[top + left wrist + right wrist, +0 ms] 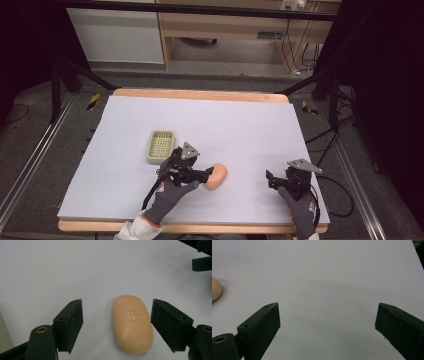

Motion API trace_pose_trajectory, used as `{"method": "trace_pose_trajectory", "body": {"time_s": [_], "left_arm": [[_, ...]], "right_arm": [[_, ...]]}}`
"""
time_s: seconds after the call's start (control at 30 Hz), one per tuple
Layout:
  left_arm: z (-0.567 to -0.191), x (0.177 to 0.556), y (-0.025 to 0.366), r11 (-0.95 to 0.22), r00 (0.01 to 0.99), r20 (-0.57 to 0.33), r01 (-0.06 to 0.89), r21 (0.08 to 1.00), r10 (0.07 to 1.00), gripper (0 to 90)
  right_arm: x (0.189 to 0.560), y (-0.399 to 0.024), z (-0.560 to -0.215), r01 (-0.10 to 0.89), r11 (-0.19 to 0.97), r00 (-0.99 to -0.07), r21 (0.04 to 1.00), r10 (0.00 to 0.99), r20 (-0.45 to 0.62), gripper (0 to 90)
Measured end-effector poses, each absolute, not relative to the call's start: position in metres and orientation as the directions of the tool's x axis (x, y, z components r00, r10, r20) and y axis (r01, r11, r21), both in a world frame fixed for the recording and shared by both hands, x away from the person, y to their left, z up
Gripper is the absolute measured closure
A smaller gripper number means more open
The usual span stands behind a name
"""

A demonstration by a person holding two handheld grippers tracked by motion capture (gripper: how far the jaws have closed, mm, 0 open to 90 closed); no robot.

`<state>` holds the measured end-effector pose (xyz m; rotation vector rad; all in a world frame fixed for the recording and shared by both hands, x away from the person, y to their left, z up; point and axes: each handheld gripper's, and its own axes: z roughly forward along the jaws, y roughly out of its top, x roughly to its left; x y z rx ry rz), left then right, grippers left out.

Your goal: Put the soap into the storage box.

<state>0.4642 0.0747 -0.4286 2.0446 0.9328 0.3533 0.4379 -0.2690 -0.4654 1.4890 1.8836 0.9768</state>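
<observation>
Between the spread fingers of the left gripper [116, 326] lay a bar of soap [132, 323] on the tabletop [250, 125], nearer one finger; centring first would likely grip it evenly. Well apart, the right gripper [328, 327] hung released, and a small basket [161, 146] sat nearby.

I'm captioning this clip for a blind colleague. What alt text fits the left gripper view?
An oval peach bar of soap lies flat on a pale table, between the left gripper's two open black jaws, nearer the right-hand jaw. The other gripper shows dark at the top right corner.
</observation>
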Motion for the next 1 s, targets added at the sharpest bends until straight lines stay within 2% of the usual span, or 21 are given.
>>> {"method": "trace_pose_trajectory", "body": {"time_s": [1.0], "left_arm": [[-0.45, 0.467, 0.04, -0.458, 0.714, -0.042, 0.492, 0.741, 0.699, 22.6]], "right_arm": [[0.439, -0.271, -0.464, 0.577, 0.119, -0.24, 0.808, 0.97, 0.029, 6.7]]}}
